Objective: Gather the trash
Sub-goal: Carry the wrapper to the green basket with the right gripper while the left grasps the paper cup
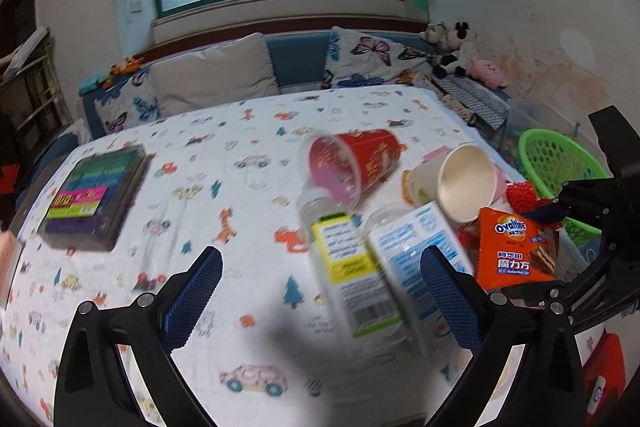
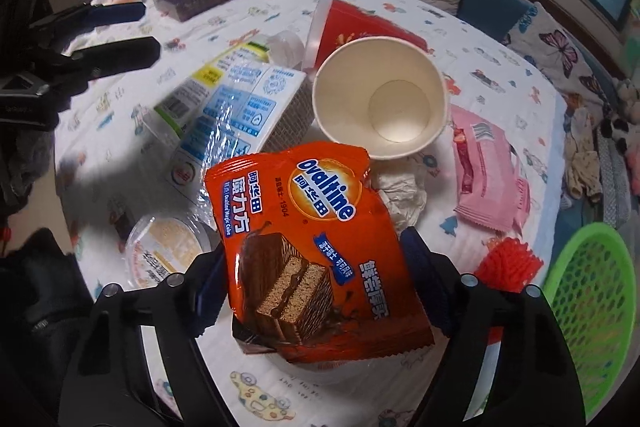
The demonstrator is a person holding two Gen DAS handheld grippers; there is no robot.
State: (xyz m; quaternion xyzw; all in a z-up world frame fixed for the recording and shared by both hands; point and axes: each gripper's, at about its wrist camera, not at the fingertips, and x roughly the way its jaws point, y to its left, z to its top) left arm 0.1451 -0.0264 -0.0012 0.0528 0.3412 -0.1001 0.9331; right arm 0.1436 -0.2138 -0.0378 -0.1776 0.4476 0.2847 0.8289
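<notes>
From the left wrist camera, the left gripper (image 1: 320,291) hangs over the cloth-covered table (image 1: 224,147) with its jaws spread and nothing between them; ahead of it lie two flattened cartons, one with a yellow label (image 1: 352,275) and one printed in blue (image 1: 416,267), side by side toward the table's right half. Beyond them a red paper cup (image 1: 352,163) lies tipped on its side, and a white paper cup (image 1: 466,183) tilts against the heap just beside it. At the table's right edge the right gripper's black frame comes in, with the orange Ovaltine wrapper (image 1: 516,247) at its tip and the green basket (image 1: 560,163) just past it, off the table's right edge. A box of coloured pens (image 1: 94,199) sits well apart near the left edge. From the right wrist camera, the right gripper (image 2: 312,267) straddles the Ovaltine wrapper (image 2: 312,239): the blue pads stand at either side of the packet, seemingly closing on it, though whether they press it yet I cannot tell. The wrapper lies on top of the trash heap near the table's front edge, a lidded tub (image 2: 168,251) at its left, crumpled tissue (image 2: 400,191) and a pink wrapper (image 2: 488,171) at its right. The step in hand looks like the pick-up of this wrapper; next the jaws need to nip it firmly, lift it clear, and carry it right to the green basket (image 2: 588,307).
</notes>
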